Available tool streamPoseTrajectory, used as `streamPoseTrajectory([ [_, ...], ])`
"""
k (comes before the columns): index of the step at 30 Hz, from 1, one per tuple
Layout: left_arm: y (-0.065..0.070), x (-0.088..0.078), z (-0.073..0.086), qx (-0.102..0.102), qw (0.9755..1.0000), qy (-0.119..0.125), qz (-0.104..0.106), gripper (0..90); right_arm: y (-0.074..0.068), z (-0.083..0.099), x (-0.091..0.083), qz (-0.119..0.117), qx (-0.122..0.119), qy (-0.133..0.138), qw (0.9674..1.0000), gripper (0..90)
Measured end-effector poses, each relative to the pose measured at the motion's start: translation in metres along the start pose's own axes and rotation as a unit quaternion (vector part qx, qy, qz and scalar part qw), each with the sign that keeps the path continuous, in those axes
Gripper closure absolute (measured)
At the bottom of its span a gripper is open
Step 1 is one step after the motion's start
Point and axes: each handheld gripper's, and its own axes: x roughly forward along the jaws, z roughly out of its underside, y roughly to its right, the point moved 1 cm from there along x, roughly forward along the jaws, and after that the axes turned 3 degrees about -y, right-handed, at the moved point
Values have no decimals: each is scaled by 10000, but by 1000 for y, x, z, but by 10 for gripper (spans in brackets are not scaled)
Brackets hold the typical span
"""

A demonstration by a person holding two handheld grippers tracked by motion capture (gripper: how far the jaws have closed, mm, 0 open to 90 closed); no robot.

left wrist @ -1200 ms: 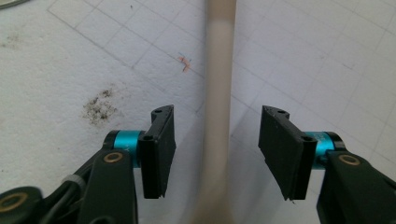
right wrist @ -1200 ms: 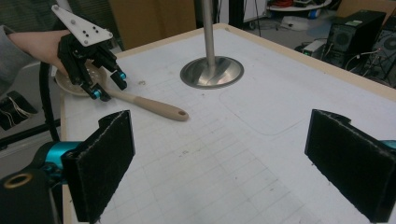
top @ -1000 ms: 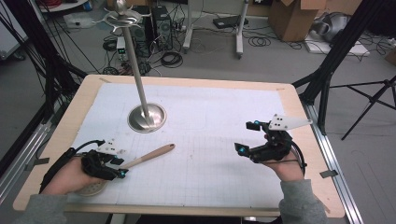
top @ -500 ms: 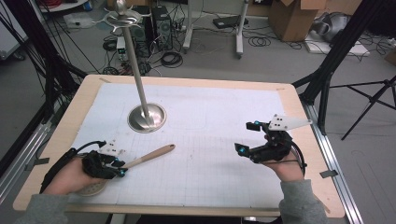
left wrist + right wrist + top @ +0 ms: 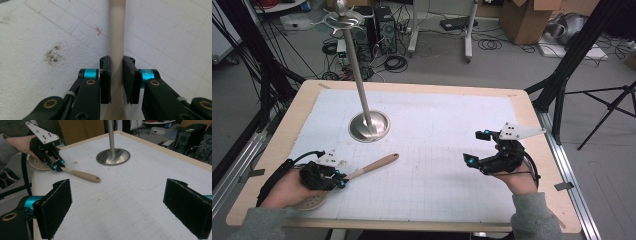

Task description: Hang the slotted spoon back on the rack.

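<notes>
In the high view, the spoon (image 5: 362,171) lies near the left corner of the table (image 5: 522,105), its pale handle pointing toward the metal stand (image 5: 369,125) and its round slotted head under the person's left hand. The left gripper (image 5: 340,179) sits on the handle close to that head, while the right gripper (image 5: 478,148) hovers over bare mat at the right, well apart from it. In the left gripper view, the jaws have just been closing and now pinch the handle (image 5: 116,42) from both sides; the handle looks stiff, smooth and light, so it may slip or swing, since the grip sits far from the free end. In the right gripper view, the pads (image 5: 53,206) stand spread wide with nothing between them, and the spoon (image 5: 82,175) lies far left beside the left gripper (image 5: 56,167). No brand, label or readable writing shows; the mat carries only a printed grid and small pen marks.
</notes>
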Motion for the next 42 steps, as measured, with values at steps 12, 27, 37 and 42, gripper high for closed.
streamPoseTrajectory([
  [12, -5, -1, -1, -117, 9997, 84, 187, 777, 1, 1, 0, 26, 26, -34, 10000, 73],
  [27, -9, -25, -1, -169, 9987, 486, 65, 777, 2, 1, -1, 29, 42, 1, 10000, 73],
  [37, -16, -42, -3, -407, 9960, 788, 128, 776, 4, 6, -4, 75, 98, -30, 9999, 73],
  [42, -16, -52, -6, -328, 9952, 914, 86, 776, 4, 9, -5, 97, 112, -76, 9999, 73],
])
